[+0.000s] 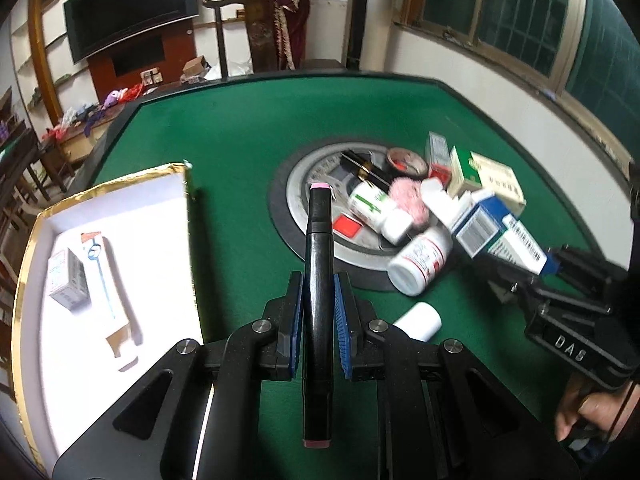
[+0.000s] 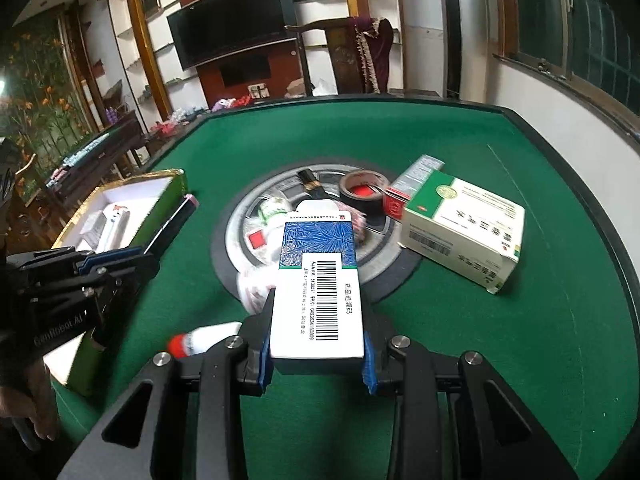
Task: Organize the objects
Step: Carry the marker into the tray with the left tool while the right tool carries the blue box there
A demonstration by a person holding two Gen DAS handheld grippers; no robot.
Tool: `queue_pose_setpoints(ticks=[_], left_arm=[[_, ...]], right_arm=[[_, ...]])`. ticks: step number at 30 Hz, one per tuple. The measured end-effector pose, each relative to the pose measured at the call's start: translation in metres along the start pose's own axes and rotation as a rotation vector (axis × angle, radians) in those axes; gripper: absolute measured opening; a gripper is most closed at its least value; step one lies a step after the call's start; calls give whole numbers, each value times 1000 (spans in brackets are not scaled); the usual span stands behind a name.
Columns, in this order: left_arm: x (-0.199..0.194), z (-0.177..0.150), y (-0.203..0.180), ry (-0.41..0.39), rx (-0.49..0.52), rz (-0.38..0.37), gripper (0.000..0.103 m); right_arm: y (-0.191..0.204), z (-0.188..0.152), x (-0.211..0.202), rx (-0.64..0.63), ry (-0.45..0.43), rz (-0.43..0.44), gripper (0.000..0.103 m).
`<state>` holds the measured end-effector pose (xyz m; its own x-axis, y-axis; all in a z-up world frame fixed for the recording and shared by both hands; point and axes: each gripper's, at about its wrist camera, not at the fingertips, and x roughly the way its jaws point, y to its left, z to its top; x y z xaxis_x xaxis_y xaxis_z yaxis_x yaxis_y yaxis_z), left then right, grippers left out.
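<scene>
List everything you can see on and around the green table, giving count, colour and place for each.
Table: one, green felt, with a grey round centre.
Tray: one, white inside with gold rim, left side; two small boxes lie in it.
Marker: one, black with pink ends, held in the left gripper.
Blue box: one, blue and white with barcode, held in the right gripper.
Green box: one, white and green, right of the centre.
Bottles: at least three, white, at the centre's near edge.
Tape roll: one, dark, behind the pile.
Left gripper: black, blue pads.
Right gripper: black, blue pads.
</scene>
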<state>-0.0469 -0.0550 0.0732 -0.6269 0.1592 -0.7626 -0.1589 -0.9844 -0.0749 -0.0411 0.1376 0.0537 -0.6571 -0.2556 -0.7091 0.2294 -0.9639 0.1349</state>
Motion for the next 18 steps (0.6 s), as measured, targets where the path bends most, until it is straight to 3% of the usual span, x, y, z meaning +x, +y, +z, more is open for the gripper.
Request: queue_pose_setpoints(ticks=[10, 18], left_arm=[[-24, 11, 64, -46, -153, -10, 14], [-39, 0, 147, -56, -285, 75, 14]], right_arm=[[55, 23, 5, -52, -7, 109, 34], [131, 48, 25, -136, 11, 208, 34]])
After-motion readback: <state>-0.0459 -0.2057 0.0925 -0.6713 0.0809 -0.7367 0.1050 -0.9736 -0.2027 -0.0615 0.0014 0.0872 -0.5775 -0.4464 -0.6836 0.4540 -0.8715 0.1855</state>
